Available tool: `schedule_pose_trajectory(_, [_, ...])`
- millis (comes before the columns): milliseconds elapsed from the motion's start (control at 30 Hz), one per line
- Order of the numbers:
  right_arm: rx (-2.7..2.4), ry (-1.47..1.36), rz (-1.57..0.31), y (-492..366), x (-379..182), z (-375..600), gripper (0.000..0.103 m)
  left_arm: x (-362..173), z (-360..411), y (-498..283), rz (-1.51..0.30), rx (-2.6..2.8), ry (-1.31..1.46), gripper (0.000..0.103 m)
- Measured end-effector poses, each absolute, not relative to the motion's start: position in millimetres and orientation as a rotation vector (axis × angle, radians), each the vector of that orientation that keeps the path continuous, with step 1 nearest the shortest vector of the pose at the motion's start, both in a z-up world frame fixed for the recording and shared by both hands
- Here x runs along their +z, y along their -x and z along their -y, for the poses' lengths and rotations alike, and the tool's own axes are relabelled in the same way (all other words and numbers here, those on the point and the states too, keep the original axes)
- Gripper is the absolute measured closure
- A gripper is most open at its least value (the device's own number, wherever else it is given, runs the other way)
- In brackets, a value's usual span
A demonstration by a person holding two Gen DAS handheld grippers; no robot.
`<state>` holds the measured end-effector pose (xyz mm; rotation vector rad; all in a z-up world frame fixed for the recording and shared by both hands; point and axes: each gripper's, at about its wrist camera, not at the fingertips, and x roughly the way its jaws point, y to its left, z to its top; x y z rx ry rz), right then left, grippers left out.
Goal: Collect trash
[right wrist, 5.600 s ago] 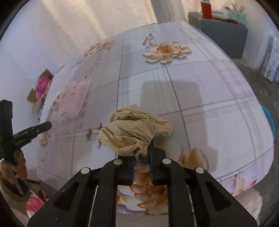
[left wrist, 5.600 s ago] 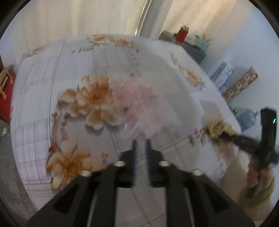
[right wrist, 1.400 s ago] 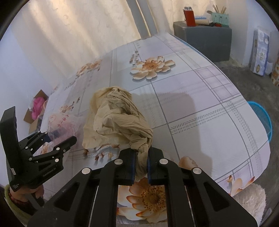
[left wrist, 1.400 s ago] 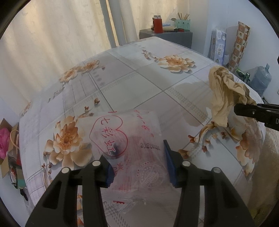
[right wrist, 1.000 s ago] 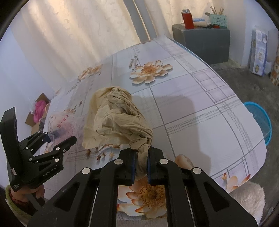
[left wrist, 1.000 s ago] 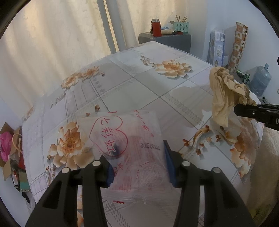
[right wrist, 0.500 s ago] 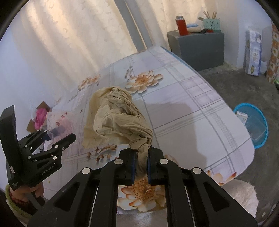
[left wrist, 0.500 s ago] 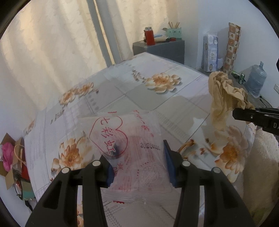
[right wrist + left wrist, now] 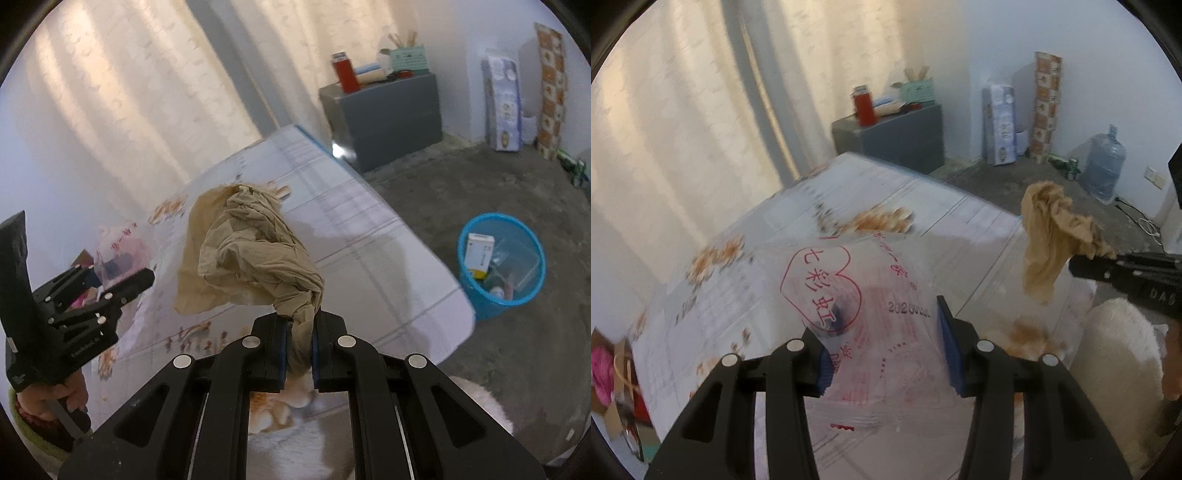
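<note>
Hanging from the closed right gripper (image 9: pixel 298 343), a crumpled tan bag (image 9: pixel 251 251) is held above the floral table (image 9: pixel 369 258); the left gripper (image 9: pixel 882 343) clamps a clear printed bag (image 9: pixel 871 295). Bare floor beyond the table's right edge. Right view only: blue bin (image 9: pixel 469 295).

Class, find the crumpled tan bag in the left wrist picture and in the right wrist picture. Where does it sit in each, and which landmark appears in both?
Left wrist view: crumpled tan bag at right, pinched by the right gripper.
Right wrist view: crumpled tan bag at centre, rising from the right gripper.
Shared landmark: red bottle on the grey cabinet.
</note>
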<state>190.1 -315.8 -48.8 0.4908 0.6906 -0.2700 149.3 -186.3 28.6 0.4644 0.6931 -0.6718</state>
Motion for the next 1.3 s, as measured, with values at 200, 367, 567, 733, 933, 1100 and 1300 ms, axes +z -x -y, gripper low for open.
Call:
schedule_pose_trajectory(200, [-0.339,-0.543,-0.643,-165.5,-46.3,343.2,0.095,42.5,239.6,-144.4,-0.651,-0.773,-0.512,0.057])
schedule_pose_trajectory(367, [-0.417,-0.576,-0.610,-141.6,-41.0,377.1,0.095,45.3,297.3,-137.1,-0.647,-0.885,-0.551,0.057])
schedule_pose_trajectory(567, [-0.509,-0.625,-0.592,-115.2,-42.2,427.2,0.095,41.0,378.0,-123.0,-0.659,-1.025,-0.603,0.057])
schedule_pose_trajectory(733, [-0.594,-0.655,-0.599,-98.7,-52.9,479.5,0.095,22.5,449.8,-122.3,-0.764,-1.128,-0.618,0.057])
schedule_pose_trajectory(933, [-0.640,-0.736,-0.650,-90.8,-87.6,540.8,0.095,-29.0,539.3,-143.1,-1.013,-1.171,-0.657,0.057])
schedule_pose_trajectory(1100, [-0.650,-0.814,-0.688,-93.6,-120.9,584.4,0.095,-83.5,604.0,-170.3,-1.254,-1.123,-0.644,0.057])
schedule_pose_trajectory(1300, [-0.645,-0.915,-0.716,-100.3,-162.0,626.5,0.095,-154.4,660.2,-206.8,-1.468,-0.978,-0.600,0.057])
